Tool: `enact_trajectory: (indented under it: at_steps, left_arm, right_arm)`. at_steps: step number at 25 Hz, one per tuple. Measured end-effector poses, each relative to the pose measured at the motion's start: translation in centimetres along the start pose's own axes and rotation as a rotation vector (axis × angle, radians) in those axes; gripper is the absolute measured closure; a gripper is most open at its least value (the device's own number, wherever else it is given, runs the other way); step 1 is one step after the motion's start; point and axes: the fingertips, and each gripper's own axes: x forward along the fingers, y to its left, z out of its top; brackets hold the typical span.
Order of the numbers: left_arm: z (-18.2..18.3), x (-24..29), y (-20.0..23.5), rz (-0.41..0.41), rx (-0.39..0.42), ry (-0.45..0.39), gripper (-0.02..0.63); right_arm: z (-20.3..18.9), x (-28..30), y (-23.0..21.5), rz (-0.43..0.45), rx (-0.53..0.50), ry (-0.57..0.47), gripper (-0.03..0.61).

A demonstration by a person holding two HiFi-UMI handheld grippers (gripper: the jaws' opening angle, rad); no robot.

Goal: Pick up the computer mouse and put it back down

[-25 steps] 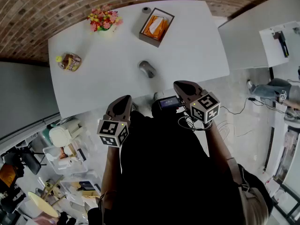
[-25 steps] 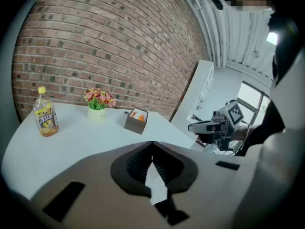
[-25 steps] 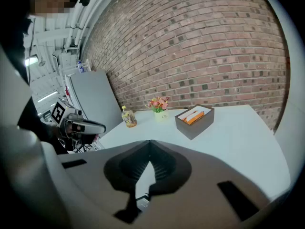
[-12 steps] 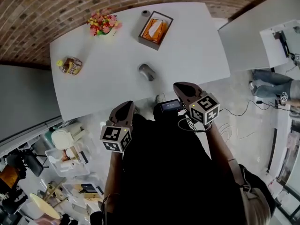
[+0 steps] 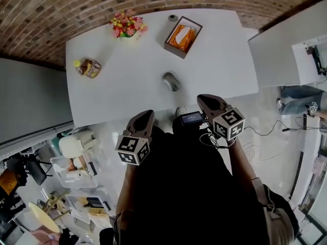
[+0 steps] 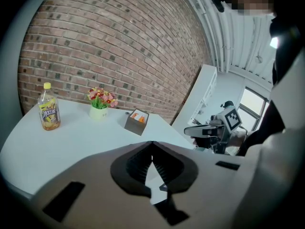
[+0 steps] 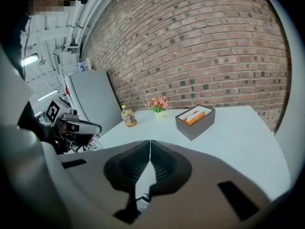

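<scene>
White table (image 5: 214,70), mouse (image 5: 171,81), bottle (image 6: 49,112) label unreadable

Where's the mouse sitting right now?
In the head view, the mouse lies alone on the white table near its front edge, just ahead and left of the right gripper, with the brown box beyond it.

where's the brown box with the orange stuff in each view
Head view: brown box top centre, right of the flowers.
Left gripper view: brown box left of centre, just right of the flowers.
Right gripper view: brown box right of centre, right of the flowers.
Shared landmark: the flowers, always to the box's left.
</scene>
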Motion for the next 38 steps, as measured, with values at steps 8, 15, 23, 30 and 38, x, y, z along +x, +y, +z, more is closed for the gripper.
enact_trajectory:
  at_steps: [8,15,23,30,38]
  left_arm:
    - [0.5,-1.0,1.6,0.016,-0.042,-0.021,0.604]
    - [0.4,-2.4,2.6,0.048,-0.060,-0.044,0.604]
    - [-0.3,-3.6,3.3,0.099,-0.091,-0.059,0.604]
    - [-0.9,-4.8,3.5,0.130,-0.092,-0.066,0.604]
    - [-1.5,-5.8,3.9,0.164,-0.106,-0.062,0.604]
  right_arm:
    - [-0.5,2.4,0.3,0.000,-0.029,0.047,0.560]
    - [-0.6,4.3,0.7,0.006,-0.047,0.084,0.465]
    - [-0.9,6.1,0.3,-0.008,-0.089,0.113,0.412]
    - [-1.9,7.5,0.2,-0.001,-0.106,0.148,0.380]
    - [-3.1,9.6,0.5,0.024,-0.118,0.197,0.345]
